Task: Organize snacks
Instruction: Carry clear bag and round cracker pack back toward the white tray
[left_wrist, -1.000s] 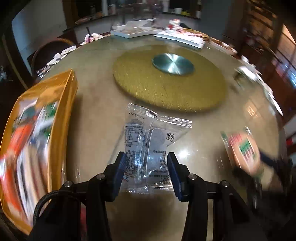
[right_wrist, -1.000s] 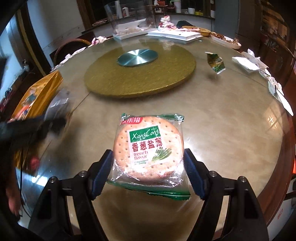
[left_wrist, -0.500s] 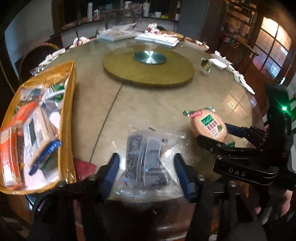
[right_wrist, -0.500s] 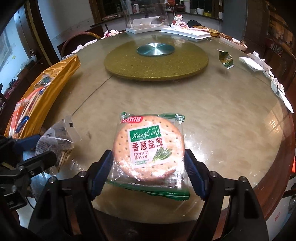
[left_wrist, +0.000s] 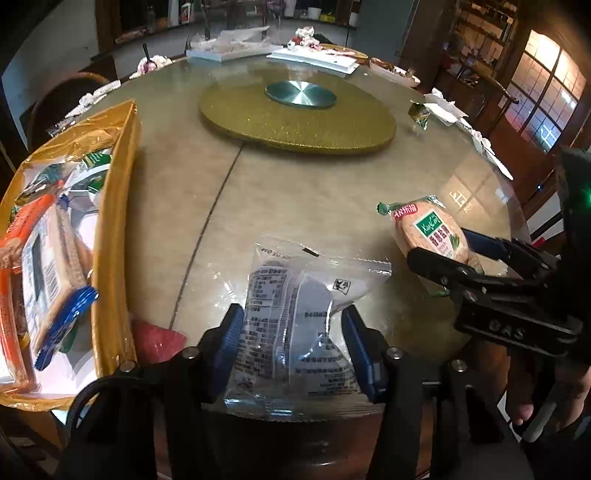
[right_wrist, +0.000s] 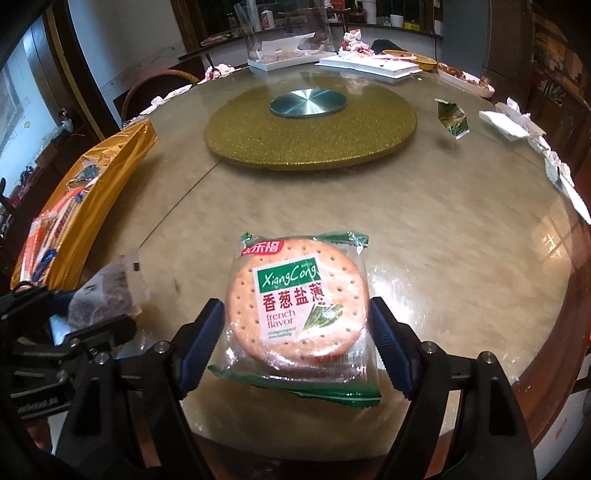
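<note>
A clear packet (left_wrist: 295, 291) with a dark snack and printed text sits between my left gripper's (left_wrist: 291, 317) blue pads, over the table's near edge. The jaws are closing and the pads press its sides. The same packet (right_wrist: 107, 295) shows at the lower left of the right wrist view. My right gripper (right_wrist: 295, 310) is shut wide on a round cracker packet (right_wrist: 291, 280) with a green and red label. It holds the packet just above the table. From the left wrist view this cracker packet (left_wrist: 424, 229) is tilted in the right gripper (left_wrist: 454, 251). An open yellow-gold bag (left_wrist: 114, 192) holding several snacks lies at the left.
A gold turntable (left_wrist: 295, 122) with a steel hub fills the table's middle. A green wrapper (right_wrist: 452, 120) and crumpled tissues (right_wrist: 513, 122) lie at the right rim. White trays (right_wrist: 369, 66) stand at the far side. A red thing (left_wrist: 155, 339) sits beside the bag.
My left gripper has drawn back toward the near table edge with the clear packet, so the yellow bag and the right gripper came into its view. The right gripper kept its hold on the cracker packet.
</note>
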